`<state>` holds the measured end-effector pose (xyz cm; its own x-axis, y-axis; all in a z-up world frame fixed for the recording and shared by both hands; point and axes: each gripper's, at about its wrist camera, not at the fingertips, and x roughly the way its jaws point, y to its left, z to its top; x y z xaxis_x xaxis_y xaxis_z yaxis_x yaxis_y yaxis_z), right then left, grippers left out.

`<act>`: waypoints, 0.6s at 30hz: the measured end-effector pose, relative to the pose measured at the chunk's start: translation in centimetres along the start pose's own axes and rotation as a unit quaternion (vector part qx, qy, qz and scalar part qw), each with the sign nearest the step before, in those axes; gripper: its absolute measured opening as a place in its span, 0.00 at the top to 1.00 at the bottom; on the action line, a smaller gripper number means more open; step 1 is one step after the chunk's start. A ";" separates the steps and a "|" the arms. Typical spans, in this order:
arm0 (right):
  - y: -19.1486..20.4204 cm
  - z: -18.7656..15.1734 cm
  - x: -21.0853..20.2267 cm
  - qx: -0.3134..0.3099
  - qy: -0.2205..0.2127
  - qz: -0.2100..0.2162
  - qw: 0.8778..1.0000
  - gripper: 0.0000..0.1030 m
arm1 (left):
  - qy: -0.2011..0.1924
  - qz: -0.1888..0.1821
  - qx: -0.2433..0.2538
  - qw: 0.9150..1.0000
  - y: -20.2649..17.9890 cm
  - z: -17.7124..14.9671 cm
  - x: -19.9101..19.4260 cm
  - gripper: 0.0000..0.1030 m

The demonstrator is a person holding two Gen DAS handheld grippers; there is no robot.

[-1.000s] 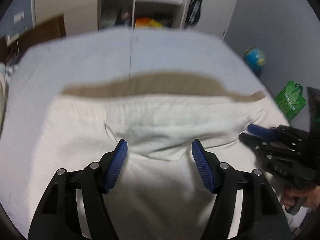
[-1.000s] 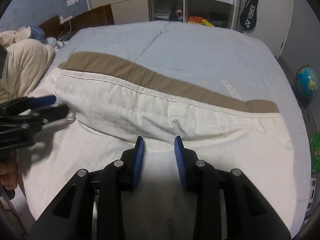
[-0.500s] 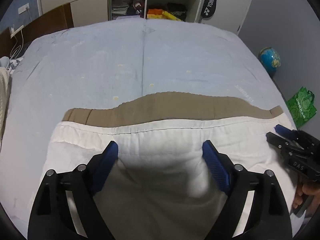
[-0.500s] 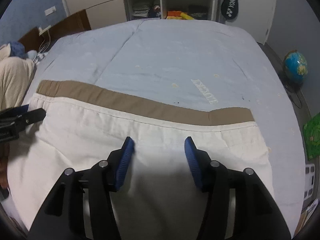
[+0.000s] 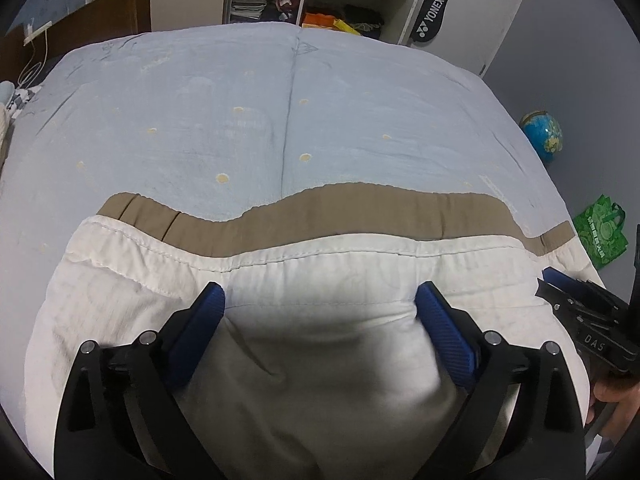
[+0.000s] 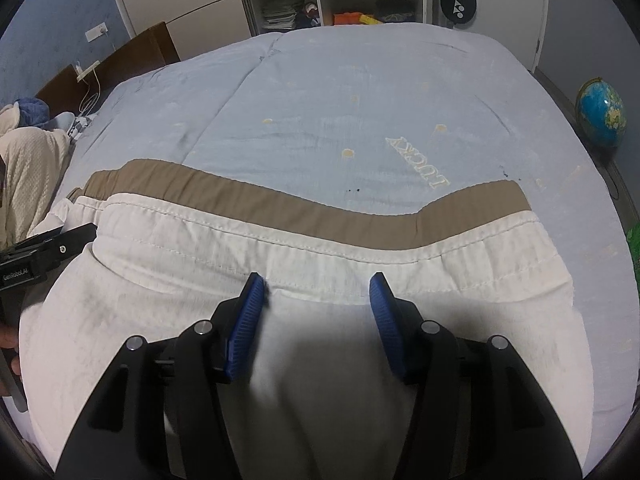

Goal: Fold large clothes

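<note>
**Fold partly done, both tools free**

Garment (image 5: 360,268), cream w/ a tan layer (image 5: 360,208) showing along its far edge, lies flat on the bed (image 5: 280,120), near side. Cream layer looks laid over the tan one, so prob. one fold is in; far edges roughly parallel, not flush. Left, by my read: more folds to shrink it down, then tidy.

Left tool (image 5: 320,304) gapes wide above the cloth, nothing btwn its jaws. Right tool (image 6: 318,290) likewise spread, empty, over the cream part.

Containers: open shelf unit (image 6: 320,4) behind the bed holds stacked papers/cloth & small items, too small to ID. Green bag (image 5: 600,232) on floor, contents not visible.
</note>
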<state>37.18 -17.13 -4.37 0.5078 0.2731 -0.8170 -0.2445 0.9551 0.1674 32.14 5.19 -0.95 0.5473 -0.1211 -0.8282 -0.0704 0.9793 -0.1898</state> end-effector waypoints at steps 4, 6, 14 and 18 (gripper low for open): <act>-0.1 0.0 0.1 0.001 -0.003 0.001 1.000 0.50 | -0.002 -0.002 -0.001 1.000 0.0 0.0 0.1 0.09; -0.1 -0.3 0.1 0.002 -0.004 0.002 1.000 0.50 | -0.004 -0.002 -0.001 1.000 0.1 -0.1 0.1 0.08; -0.2 -0.2 0.3 0.007 -0.005 0.007 1.000 0.50 | -0.005 -0.002 -0.001 1.000 0.1 -0.2 0.2 0.08; -0.4 -0.2 0.4 0.008 -0.004 0.010 1.000 0.50 | -0.004 -0.001 0.000 1.000 0.1 -0.2 0.2 0.08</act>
<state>37.29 -17.46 -4.89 0.5103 0.2931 -0.8085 -0.2406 0.9513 0.1930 32.10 5.26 -1.23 0.5547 -0.1218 -0.8231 -0.0694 0.9790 -0.1916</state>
